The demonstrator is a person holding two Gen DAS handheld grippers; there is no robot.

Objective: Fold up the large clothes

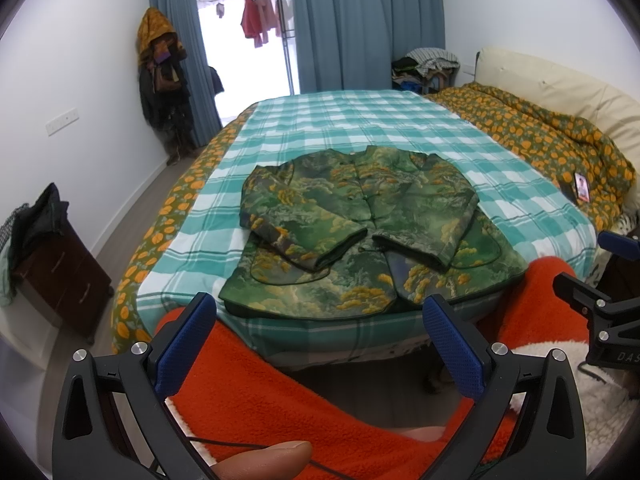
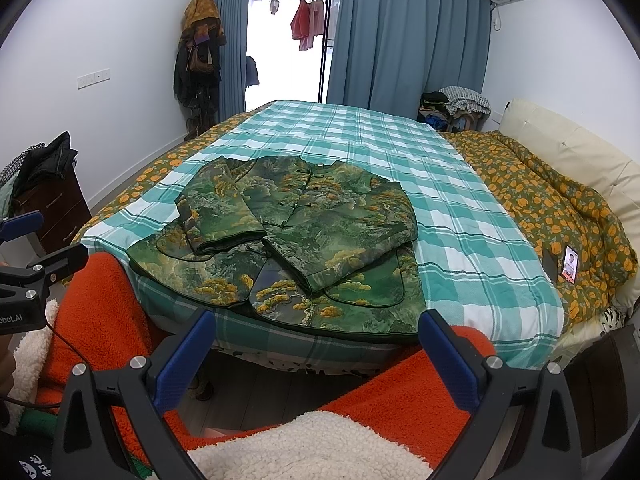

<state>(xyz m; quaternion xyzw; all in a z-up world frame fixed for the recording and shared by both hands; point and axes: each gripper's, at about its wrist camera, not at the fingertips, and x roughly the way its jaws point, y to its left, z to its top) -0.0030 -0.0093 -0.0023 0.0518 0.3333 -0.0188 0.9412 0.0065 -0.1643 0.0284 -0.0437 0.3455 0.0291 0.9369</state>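
A green jacket with a yellow tree pattern (image 1: 360,224) lies flat on the bed near its front edge, both sleeves folded across the front. It also shows in the right wrist view (image 2: 304,240). My left gripper (image 1: 320,340) is open and empty, held off the bed in front of the jacket's hem. My right gripper (image 2: 318,356) is open and empty, also short of the hem. The right gripper shows at the right edge of the left wrist view (image 1: 600,312); the left gripper shows at the left edge of the right wrist view (image 2: 36,276).
The bed has a teal checked sheet (image 1: 360,128) (image 2: 460,208). An orange-patterned quilt (image 1: 552,136) lies along its right side with a phone (image 2: 569,264) on it. A dark cabinet (image 1: 60,276) stands left. Orange fleece sleeves (image 1: 280,400) cover the person's arms below.
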